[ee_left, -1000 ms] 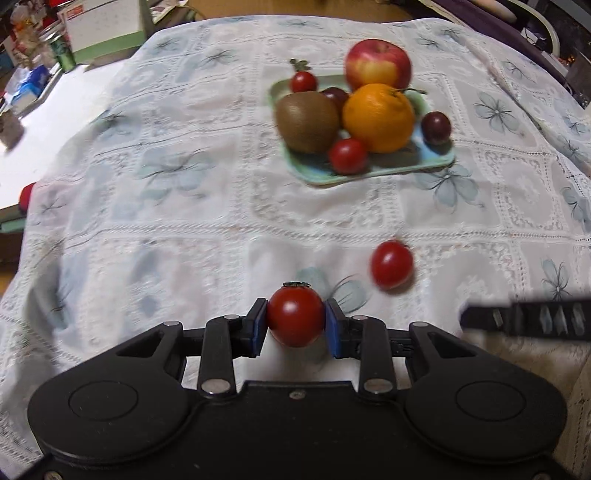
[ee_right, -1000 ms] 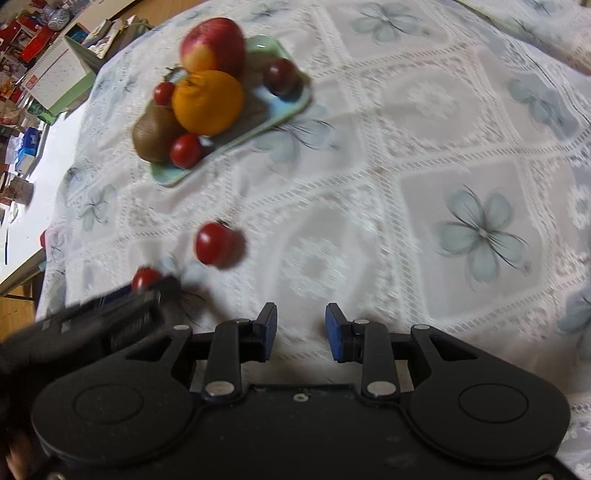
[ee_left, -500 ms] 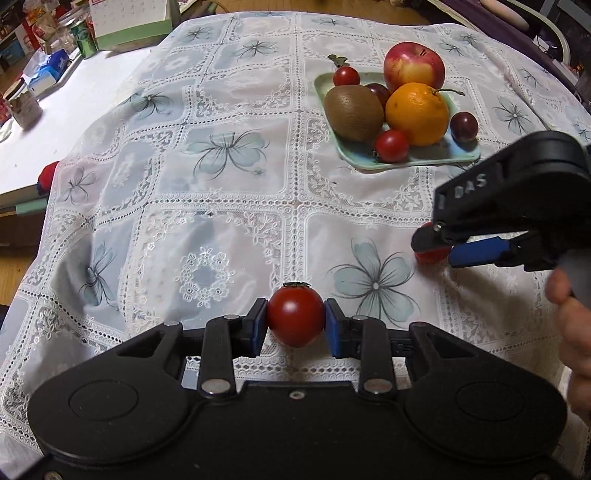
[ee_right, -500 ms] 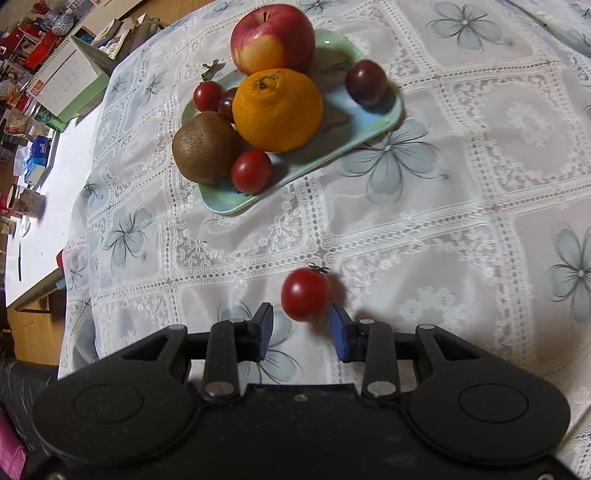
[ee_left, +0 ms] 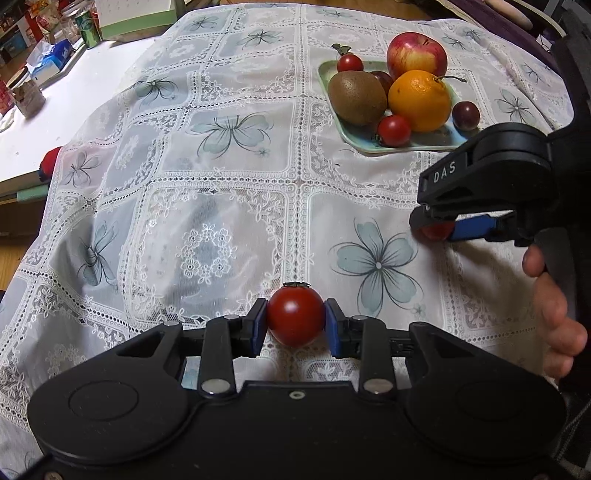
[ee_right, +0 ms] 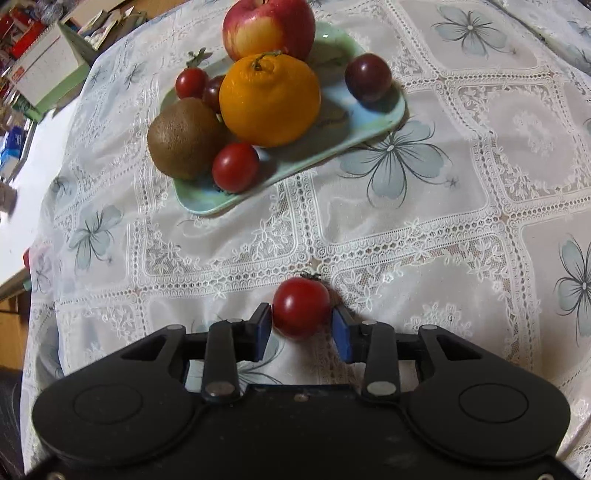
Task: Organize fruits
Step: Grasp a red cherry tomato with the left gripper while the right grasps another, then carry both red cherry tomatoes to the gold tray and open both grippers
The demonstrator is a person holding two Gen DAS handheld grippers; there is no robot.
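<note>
My left gripper is shut on a red cherry tomato and holds it over the lace cloth. My right gripper is open around a second cherry tomato lying on the cloth; a small gap shows at the right pad. That tomato peeks out under the right gripper in the left wrist view. A pale green tray further back holds an apple, an orange, a kiwi, cherry tomatoes and dark plums.
The white lace tablecloth covers the table. At the far left lie a white surface with a can, jars and boxes, and a green-edged box. A red object sits at the cloth's left edge.
The right gripper moved forward onto the loose tomato, which now sits between its pads. The left gripper keeps its tomato and has drawn back from the tray.
</note>
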